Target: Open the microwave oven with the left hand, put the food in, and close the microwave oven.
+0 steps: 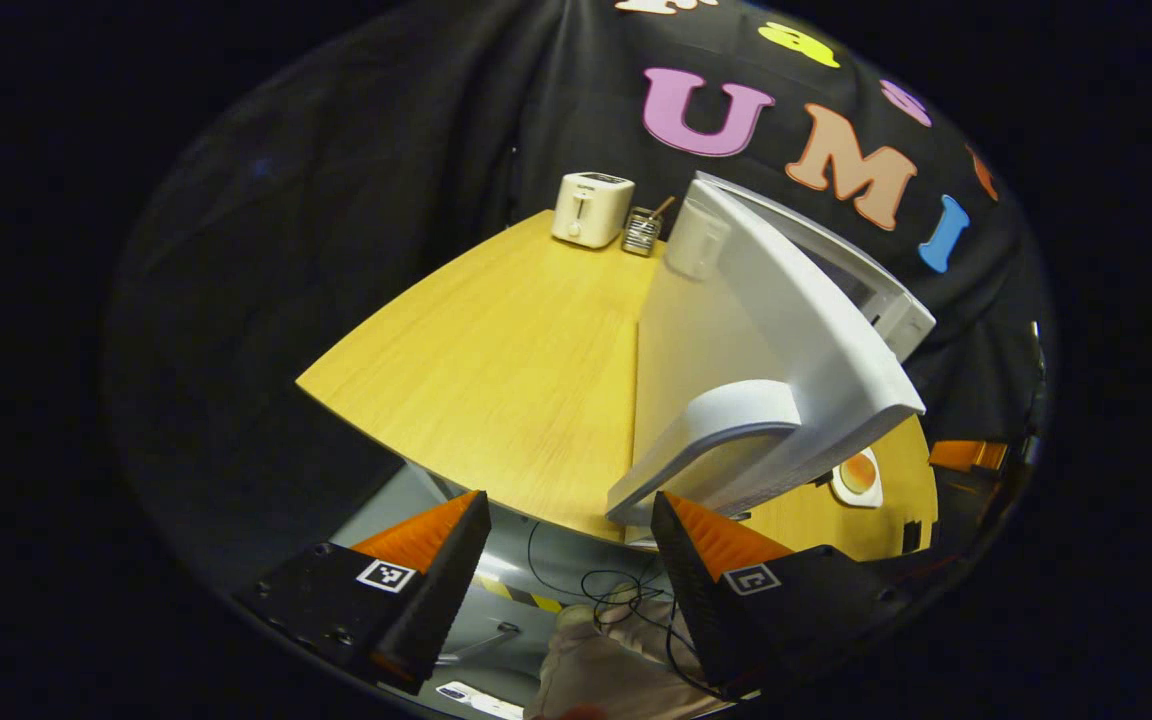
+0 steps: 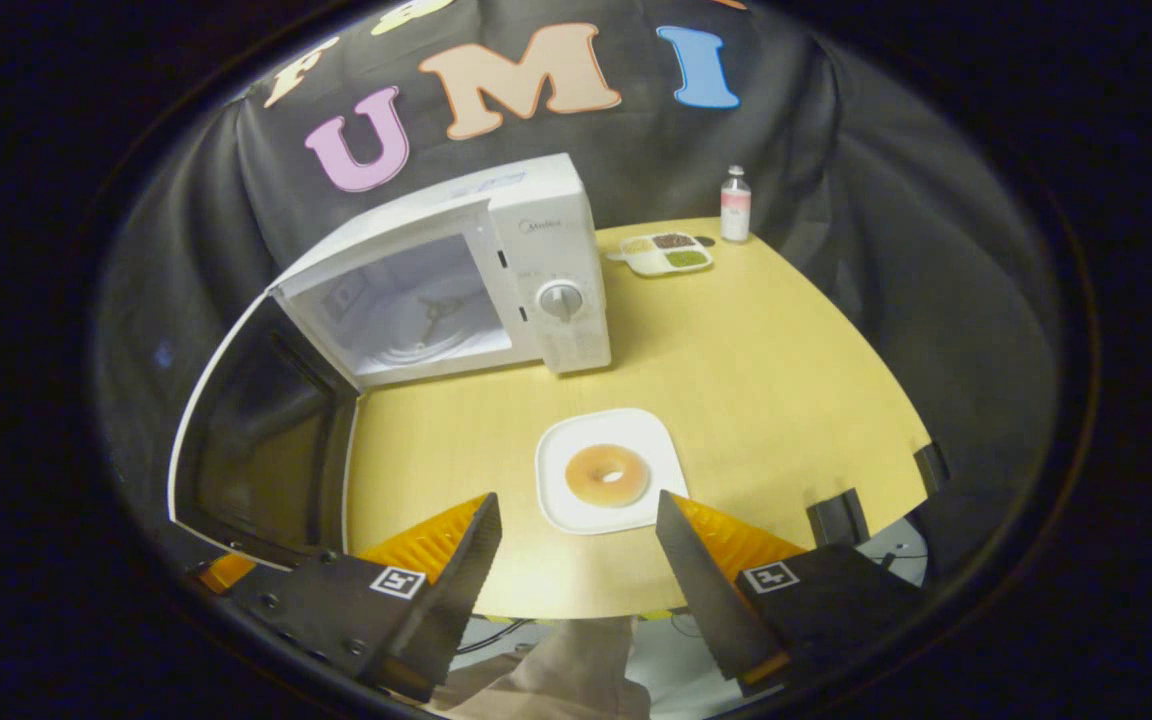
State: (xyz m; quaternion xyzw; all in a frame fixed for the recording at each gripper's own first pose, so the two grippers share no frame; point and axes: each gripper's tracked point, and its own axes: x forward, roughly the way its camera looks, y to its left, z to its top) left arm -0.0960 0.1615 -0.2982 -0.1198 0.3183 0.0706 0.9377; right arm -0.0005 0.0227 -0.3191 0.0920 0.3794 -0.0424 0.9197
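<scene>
Looking along the right gripper (image 2: pixel 576 535), we see its fingers spread wide with nothing between them, hovering just short of the white plate (image 2: pixel 561 455) that carries the doughnut (image 2: pixel 607 474) near the table's (image 2: pixel 776 370) front edge. Behind it stands the microwave (image 2: pixel 546 260), its door (image 2: pixel 256 440) swung fully open to the left and the cavity showing its turntable. From the left gripper (image 1: pixel 571 530), also parted wide and holding nothing, we see the door's outer face and handle (image 1: pixel 726 420) just ahead, not touched. Farther back sit a toaster (image 1: pixel 591 208), a sectioned tray (image 2: pixel 664 252) and a bottle (image 2: pixel 734 205).
</scene>
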